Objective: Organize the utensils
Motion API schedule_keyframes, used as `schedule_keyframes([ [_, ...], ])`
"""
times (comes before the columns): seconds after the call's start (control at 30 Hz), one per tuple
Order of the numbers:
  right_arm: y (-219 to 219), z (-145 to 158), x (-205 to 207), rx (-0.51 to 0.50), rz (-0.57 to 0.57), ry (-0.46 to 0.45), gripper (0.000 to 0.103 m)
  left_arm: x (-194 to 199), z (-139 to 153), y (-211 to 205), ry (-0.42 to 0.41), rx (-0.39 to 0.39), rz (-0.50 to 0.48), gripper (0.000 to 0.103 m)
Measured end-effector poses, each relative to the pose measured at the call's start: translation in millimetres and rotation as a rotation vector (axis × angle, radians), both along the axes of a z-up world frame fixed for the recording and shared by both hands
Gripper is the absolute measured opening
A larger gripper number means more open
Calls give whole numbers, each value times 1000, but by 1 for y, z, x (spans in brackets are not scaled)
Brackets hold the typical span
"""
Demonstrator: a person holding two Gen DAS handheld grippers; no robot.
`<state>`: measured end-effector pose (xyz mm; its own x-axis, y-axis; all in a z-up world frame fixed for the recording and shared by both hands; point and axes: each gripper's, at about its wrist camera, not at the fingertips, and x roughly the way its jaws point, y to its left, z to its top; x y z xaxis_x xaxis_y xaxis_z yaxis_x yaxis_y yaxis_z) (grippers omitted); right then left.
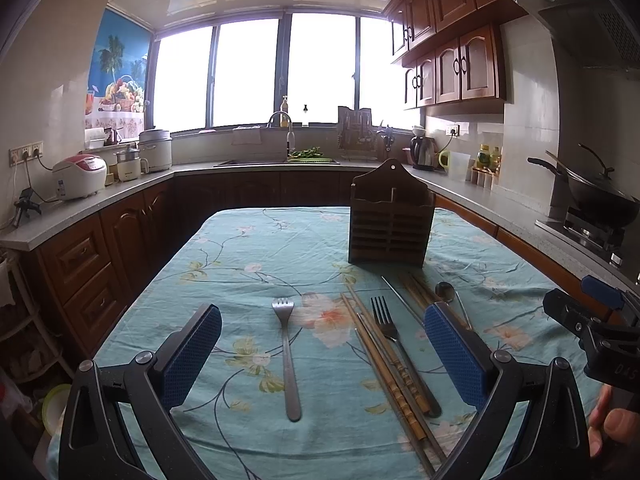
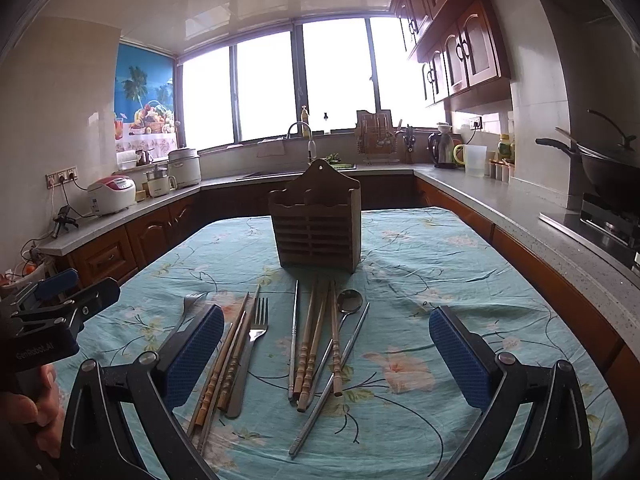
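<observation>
A dark wooden utensil holder (image 1: 390, 222) (image 2: 317, 229) stands upright at the table's far middle. Before it on the floral cloth lie a lone steel fork (image 1: 286, 356), a second fork (image 1: 394, 344) (image 2: 251, 344) beside wooden chopsticks (image 1: 384, 360) (image 2: 224, 364), another bundle of wooden and metal chopsticks (image 2: 316, 352), and a spoon (image 1: 450, 294) (image 2: 349, 304). My left gripper (image 1: 322, 354) hovers open above the lone fork and the left chopstick pile. My right gripper (image 2: 326, 356) hovers open above the middle bundle. Neither holds anything.
The table (image 2: 460, 280) wears a teal floral cloth and is ringed by kitchen counters (image 1: 100, 204). A wok (image 2: 608, 176) sits on the stove at right, a rice cooker (image 1: 80, 176) at left, the sink (image 1: 280, 160) under the window. A hand (image 1: 612, 428) grips the right tool.
</observation>
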<state>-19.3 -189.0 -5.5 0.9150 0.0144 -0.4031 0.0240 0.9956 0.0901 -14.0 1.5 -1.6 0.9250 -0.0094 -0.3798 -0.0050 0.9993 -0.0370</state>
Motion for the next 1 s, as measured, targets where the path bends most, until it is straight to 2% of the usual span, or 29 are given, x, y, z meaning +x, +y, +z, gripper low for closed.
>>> schedule_keyframes([
  [0.6,0,1,1,6,0,4,103,2,-1,-1,8,-1,-3,102],
  [0.77,-3,2,4,16,-2,18,103,8,0,2,28,-16,-10,102],
  [1.0,-12,5,20,65,17,65,103,34,4,13,98,-57,-14,101],
])
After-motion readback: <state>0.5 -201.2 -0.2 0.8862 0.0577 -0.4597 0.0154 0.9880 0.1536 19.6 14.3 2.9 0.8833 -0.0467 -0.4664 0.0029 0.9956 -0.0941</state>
